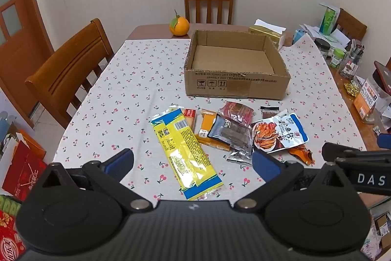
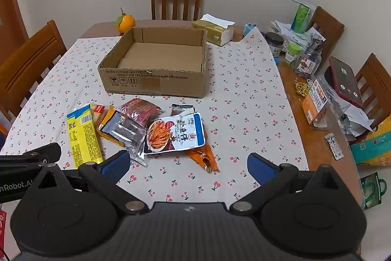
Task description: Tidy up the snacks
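A pile of snack packets lies on the cherry-print tablecloth in front of an empty cardboard box [image 1: 234, 65] [image 2: 156, 65]. A long yellow packet [image 1: 185, 153] [image 2: 83, 136] lies at the left of the pile. A white-and-blue fish snack bag [image 1: 281, 133] [image 2: 176, 133] lies at the right, over an orange packet [image 2: 205, 155]. Dark and red packets [image 1: 234, 129] [image 2: 136, 119] sit between them. My left gripper [image 1: 193, 165] is open and empty, just above the yellow packet's near end. My right gripper [image 2: 188, 168] is open and empty, near the orange packet.
An orange fruit [image 1: 179, 26] [image 2: 125, 22] and a tissue box [image 2: 215, 32] stand behind the cardboard box. Jars, papers, a phone [image 2: 344, 81] and packets crowd the table's right edge. Wooden chairs [image 1: 70, 70] stand at the left and far sides.
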Demonstrator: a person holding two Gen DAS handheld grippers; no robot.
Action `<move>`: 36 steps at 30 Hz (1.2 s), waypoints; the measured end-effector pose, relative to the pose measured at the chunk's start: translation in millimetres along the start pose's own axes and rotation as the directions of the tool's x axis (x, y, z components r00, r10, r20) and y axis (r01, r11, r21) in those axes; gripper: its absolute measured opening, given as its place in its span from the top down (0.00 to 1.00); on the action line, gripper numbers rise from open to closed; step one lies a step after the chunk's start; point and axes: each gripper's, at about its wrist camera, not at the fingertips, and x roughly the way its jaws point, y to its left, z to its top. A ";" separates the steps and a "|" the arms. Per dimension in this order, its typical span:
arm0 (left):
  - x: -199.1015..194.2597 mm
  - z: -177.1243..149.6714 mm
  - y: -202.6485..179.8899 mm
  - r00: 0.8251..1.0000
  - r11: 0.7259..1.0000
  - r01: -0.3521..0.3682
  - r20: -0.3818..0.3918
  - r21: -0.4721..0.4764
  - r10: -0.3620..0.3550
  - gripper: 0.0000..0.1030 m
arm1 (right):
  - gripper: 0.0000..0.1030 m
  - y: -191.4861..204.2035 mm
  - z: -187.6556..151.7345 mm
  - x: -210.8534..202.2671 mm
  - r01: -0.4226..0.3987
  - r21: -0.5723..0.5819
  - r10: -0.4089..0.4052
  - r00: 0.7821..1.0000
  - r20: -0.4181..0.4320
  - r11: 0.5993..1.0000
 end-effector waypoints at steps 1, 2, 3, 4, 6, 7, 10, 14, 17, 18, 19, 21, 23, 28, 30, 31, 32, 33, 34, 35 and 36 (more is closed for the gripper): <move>-0.7 -0.4 -0.1 1.000 1.000 -0.002 0.001 0.002 0.002 0.01 | 0.00 -0.1 -0.4 0.1 0.002 -0.002 -0.002 1.000 0.001 1.000; -1.6 -1.1 -0.1 1.000 1.000 -0.004 0.005 0.005 0.004 0.01 | 0.00 -0.4 -1.0 0.1 0.004 -0.003 -0.004 1.000 0.002 1.000; -2.7 -2.0 -0.3 1.000 1.000 -0.006 0.009 0.007 0.006 0.01 | 0.00 -1.2 -1.7 0.2 0.005 -0.003 -0.005 1.000 0.003 1.000; -3.9 -3.0 -0.6 1.000 1.000 -0.007 0.011 0.008 0.007 0.01 | 0.00 -2.2 -2.7 0.3 0.005 -0.002 -0.005 1.000 0.003 1.000; -5.0 -3.2 -7.8 1.000 1.000 -0.012 0.009 0.003 0.012 0.01 | 0.00 -2.6 1.0 0.7 0.010 -0.004 -0.010 1.000 -0.004 1.000; -6.2 -4.4 -8.9 1.000 1.000 -0.013 0.010 0.004 0.013 0.01 | 0.00 -2.3 1.9 1.0 0.010 -0.003 -0.010 1.000 -0.004 1.000; -2.7 -4.0 -10.0 1.000 1.000 -0.012 -0.003 0.004 0.012 0.01 | 0.00 -3.4 8.1 3.3 0.006 0.002 -0.006 1.000 -0.009 1.000; 3.9 1.2 -3.5 1.000 1.000 -0.005 -0.015 -0.011 0.005 0.01 | 0.00 0.1 7.8 3.8 0.007 -0.002 -0.007 1.000 -0.003 1.000; 4.4 1.9 -3.8 1.000 1.000 -0.005 -0.017 -0.013 0.005 0.01 | 0.00 -1.1 5.5 4.0 0.006 -0.002 -0.006 1.000 0.002 1.000; 4.7 1.9 -4.2 1.000 1.000 -0.005 -0.018 -0.014 0.005 0.01 | 0.00 -1.9 4.7 3.6 0.005 -0.001 -0.005 1.000 0.003 1.000; 4.6 1.8 -3.9 1.000 1.000 -0.004 -0.018 -0.014 0.004 0.01 | 0.00 -2.0 5.2 3.9 0.005 -0.002 -0.005 1.000 0.003 1.000; 4.4 1.6 -3.6 1.000 1.000 -0.003 -0.019 -0.019 0.003 0.01 | 0.00 -1.4 4.6 2.9 0.006 -0.001 -0.006 1.000 0.003 1.000; 4.1 0.8 -3.9 1.000 1.000 -0.004 -0.017 -0.019 0.003 0.01 | 0.00 -1.1 4.5 2.5 0.007 -0.002 -0.007 1.000 0.003 1.000; 4.3 1.0 -3.9 1.000 1.000 -0.003 -0.017 -0.021 0.003 0.01 | 0.00 -3.6 6.3 5.4 0.007 -0.002 -0.007 1.000 0.003 1.000; 5.4 1.8 -3.6 1.000 1.000 -0.003 -0.020 -0.022 0.002 0.01 | 0.00 -3.8 6.7 5.9 0.008 -0.001 -0.008 1.000 0.003 1.000; 5.2 1.6 -3.7 1.000 1.000 -0.003 -0.019 -0.021 0.002 0.01 | 0.00 -3.8 6.4 5.7 0.007 -0.002 -0.007 1.000 0.003 1.000; 5.1 1.7 -3.6 1.000 1.000 -0.003 -0.019 -0.022 0.002 0.01 | 0.00 -3.9 6.4 5.6 0.007 -0.002 -0.007 1.000 0.004 1.000; 5.4 1.8 -4.0 1.000 1.000 -0.003 -0.019 -0.023 0.002 0.01 | 0.00 -4.1 6.6 5.7 0.008 -0.002 -0.008 1.000 0.004 1.000; 5.3 1.7 -4.4 1.000 1.000 -0.003 -0.018 -0.022 0.002 0.01 | 0.00 -4.5 7.1 6.3 0.009 -0.003 -0.009 1.000 0.005 1.000; 5.2 1.5 -4.4 1.000 1.000 -0.003 -0.017 -0.022 0.002 0.01 | 0.00 -4.5 6.7 6.2 0.009 -0.004 -0.009 1.000 0.006 1.000; 5.3 1.4 -4.9 1.000 1.000 -0.003 -0.016 -0.023 0.003 0.01 | 0.00 -4.5 6.9 6.1 0.009 -0.003 -0.009 1.000 0.007 1.000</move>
